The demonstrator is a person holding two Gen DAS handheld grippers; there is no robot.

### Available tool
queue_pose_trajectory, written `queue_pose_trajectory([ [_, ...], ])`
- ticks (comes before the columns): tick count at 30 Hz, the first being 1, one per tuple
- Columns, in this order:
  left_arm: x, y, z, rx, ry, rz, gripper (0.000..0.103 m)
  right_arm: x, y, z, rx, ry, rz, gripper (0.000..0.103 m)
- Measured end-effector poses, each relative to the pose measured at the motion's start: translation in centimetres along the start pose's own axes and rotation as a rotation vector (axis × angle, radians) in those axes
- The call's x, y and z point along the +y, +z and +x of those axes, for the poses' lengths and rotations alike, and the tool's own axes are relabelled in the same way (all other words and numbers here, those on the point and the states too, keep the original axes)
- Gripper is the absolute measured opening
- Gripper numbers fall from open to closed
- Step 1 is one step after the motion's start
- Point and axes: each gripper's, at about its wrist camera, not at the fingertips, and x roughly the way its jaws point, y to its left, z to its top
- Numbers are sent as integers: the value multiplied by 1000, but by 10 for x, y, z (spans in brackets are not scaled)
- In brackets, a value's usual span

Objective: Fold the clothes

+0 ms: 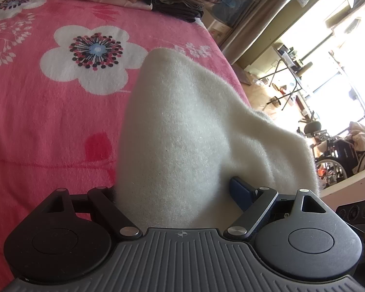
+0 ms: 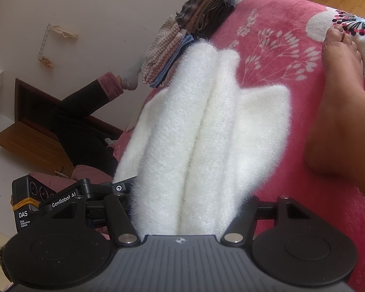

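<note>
Fingertips of both grippers are buried in the fluffy white garment [image 1: 182, 131] — left gripper [image 1: 180, 194] and right gripper [image 2: 182, 204] each seem clamped on its folds, above the pink floral blanket [image 1: 36, 112].

Pale wall [image 2: 90, 2], wooden door [image 2: 34, 136], wood floor [image 1: 260, 95], bright window [image 1: 352, 73], parked wheelchair [image 1: 338, 158].

My left gripper [image 1: 180, 194] shows a ribbed grey deck, black round housings, silver pivot screws and one dark blue finger [image 1: 241, 189]. My right gripper [image 2: 182, 209] is built alike; beside its left housing sits a black box [image 2: 28, 202] marked DAS, yellow-banded.
</note>
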Motion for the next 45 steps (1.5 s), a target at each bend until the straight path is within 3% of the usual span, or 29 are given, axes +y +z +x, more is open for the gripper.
queue_pose_trajectory([
  [10, -6, 11, -10, -39, -26, 19, 84, 14, 5, -5, -25, 0, -30, 65],
  [22, -41, 46, -73, -165, -120, 97, 84, 92, 24, -49, -178, 8, -118, 65],
  [29, -43, 53, -91, -196, -138, 124, 84, 126, 25, -61, -214, 16, -148, 65],
  [36, -31, 82, -90, -199, -107, 114, 84, 137, 45, -38, -183, 21, -148, 65],
  [45, -26, 170, -60, -157, 17, 107, 84, 137, 131, 42, -26, 98, -172, 65],
])
